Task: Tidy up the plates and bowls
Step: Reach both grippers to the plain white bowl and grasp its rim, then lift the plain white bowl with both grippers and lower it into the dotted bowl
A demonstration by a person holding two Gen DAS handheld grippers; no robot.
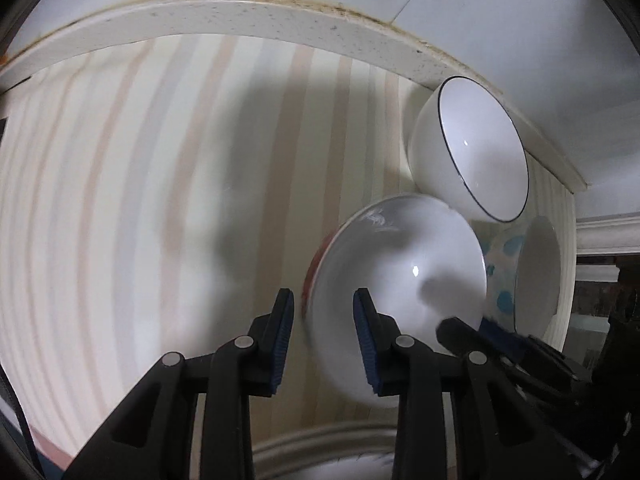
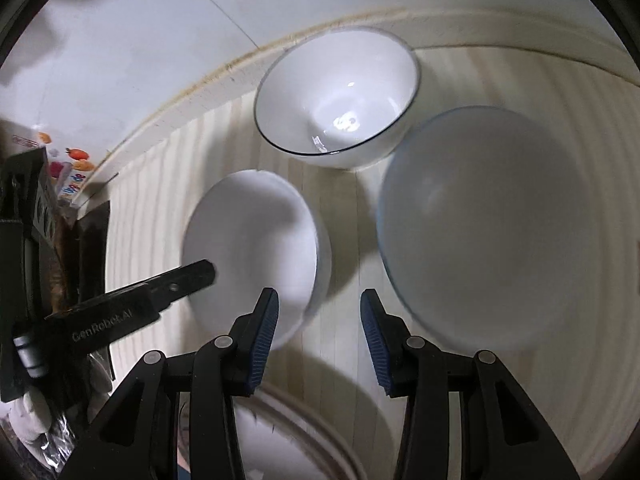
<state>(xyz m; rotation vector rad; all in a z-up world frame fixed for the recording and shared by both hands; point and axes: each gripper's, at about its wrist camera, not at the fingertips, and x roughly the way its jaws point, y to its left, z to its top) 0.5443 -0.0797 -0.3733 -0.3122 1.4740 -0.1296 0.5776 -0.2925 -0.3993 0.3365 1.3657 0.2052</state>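
Three bowls stand on a striped cream mat. A white bowl with red outside (image 1: 400, 276) sits between my left gripper's open fingers, rim straddled; my left gripper (image 1: 324, 340) is open. It shows as the near-left bowl (image 2: 256, 248) in the right wrist view, with the left gripper's finger (image 2: 188, 280) over it. A dark-rimmed white bowl (image 1: 476, 148) (image 2: 340, 96) stands at the back. A blue-spotted bowl (image 1: 528, 276) (image 2: 480, 224) is on the right. My right gripper (image 2: 318, 332) is open and empty between the two near bowls.
The striped mat (image 1: 160, 200) (image 2: 352, 240) lies on a cream counter with a raised back edge (image 1: 240, 12) against a white wall. A plate rim (image 2: 296, 432) lies under my right gripper. Packages (image 2: 68, 168) stand at the left.
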